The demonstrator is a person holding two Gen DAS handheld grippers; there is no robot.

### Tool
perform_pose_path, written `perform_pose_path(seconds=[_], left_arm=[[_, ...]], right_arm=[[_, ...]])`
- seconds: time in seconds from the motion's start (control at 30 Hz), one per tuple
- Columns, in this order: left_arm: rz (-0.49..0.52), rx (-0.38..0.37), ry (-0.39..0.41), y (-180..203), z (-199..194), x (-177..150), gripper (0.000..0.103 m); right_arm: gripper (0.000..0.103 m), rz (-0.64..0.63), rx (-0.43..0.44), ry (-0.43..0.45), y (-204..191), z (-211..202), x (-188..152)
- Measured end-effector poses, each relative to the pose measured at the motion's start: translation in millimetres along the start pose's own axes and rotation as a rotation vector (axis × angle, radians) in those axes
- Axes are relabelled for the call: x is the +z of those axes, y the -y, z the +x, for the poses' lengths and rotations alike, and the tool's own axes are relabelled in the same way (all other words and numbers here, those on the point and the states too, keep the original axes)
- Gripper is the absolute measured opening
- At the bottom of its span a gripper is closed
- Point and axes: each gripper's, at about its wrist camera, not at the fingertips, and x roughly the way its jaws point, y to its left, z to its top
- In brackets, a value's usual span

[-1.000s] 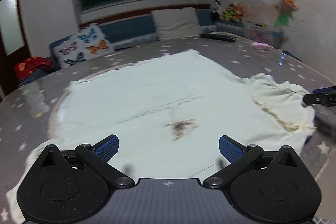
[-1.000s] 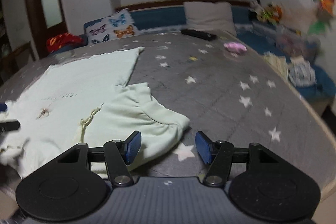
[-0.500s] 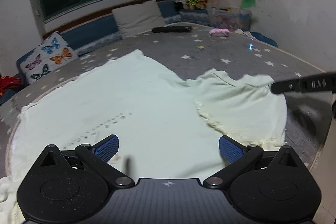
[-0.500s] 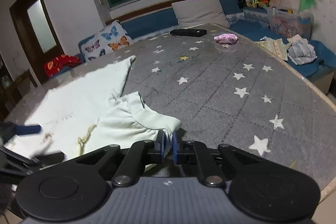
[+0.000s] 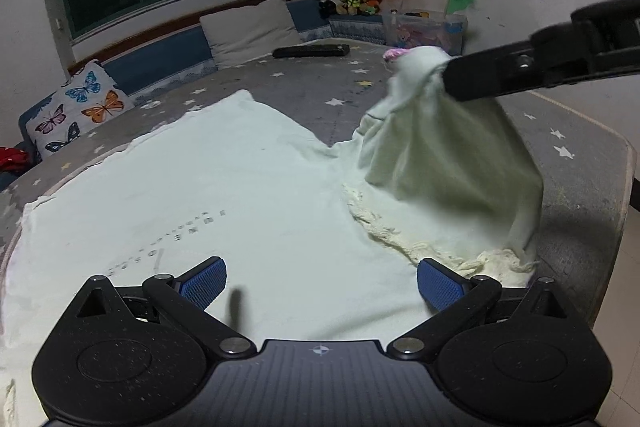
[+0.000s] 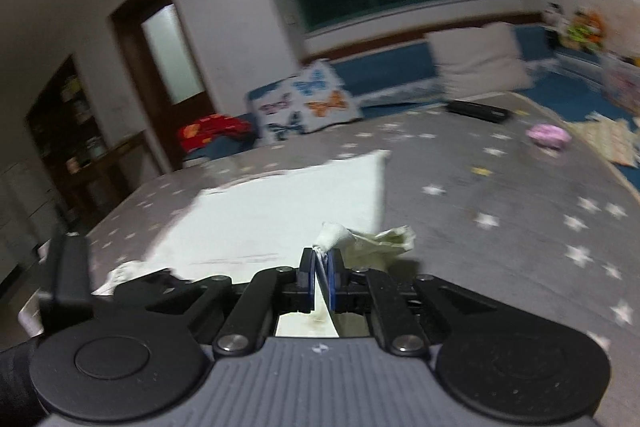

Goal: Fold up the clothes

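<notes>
A pale cream garment (image 5: pixel 208 187) lies spread over the grey star-patterned bed (image 5: pixel 580 147). Its right sleeve (image 5: pixel 440 147) is lifted into a tent, and my right gripper (image 5: pixel 444 75) pinches its tip. In the right wrist view that gripper (image 6: pixel 320 269) is shut on a bunched fold of the sleeve (image 6: pixel 360 241), with the garment's body (image 6: pixel 280 211) flat beyond it. My left gripper (image 5: pixel 322 279) stands open low over the near part of the garment, with nothing pressed between its blue pads (image 5: pixel 202 281).
A butterfly cushion (image 5: pixel 80 107), a white pillow (image 5: pixel 250 31) and a black remote (image 5: pixel 312 51) sit at the far side of the bed. A small pink item (image 6: pixel 548 137) lies on the bed at right. The bed's edge (image 5: pixel 624 187) runs down the right.
My right gripper closed on the sleeve's edge and lifted it off the bed. The left gripper shifted along the garment toward the sleeve side and stayed open.
</notes>
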Motion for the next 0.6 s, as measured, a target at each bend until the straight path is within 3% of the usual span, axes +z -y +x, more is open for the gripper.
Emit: perform_pose_path(seconds=[0.23,0.43,0.5,0.6], left_arm=[[-0.066,0.068,0.032,-39.8,-31.6,-15.7,0.103],[-0.124,0.146,0.031,-68.8,-44.8,-26.7,0.103],[-0.15,0.157,0.033,-75.5,-46.9,-26.9,0.103],[-0.168,0.138,0.048,-76.2,-50.4,-24.0,0.103]], right_arm=[[0.006,-0.084,0.115,-0.104,-43.9,37.2,-11.6],[0.015,-0.081,0.185,-0.183,-52.7,52.5,-25.1],[0.025,-0.083,0.173,-0.155,-48.2,42.8,-23.1],[0.025,-0.066,0.114,-0.131,-31.9,31.8,-19.1]])
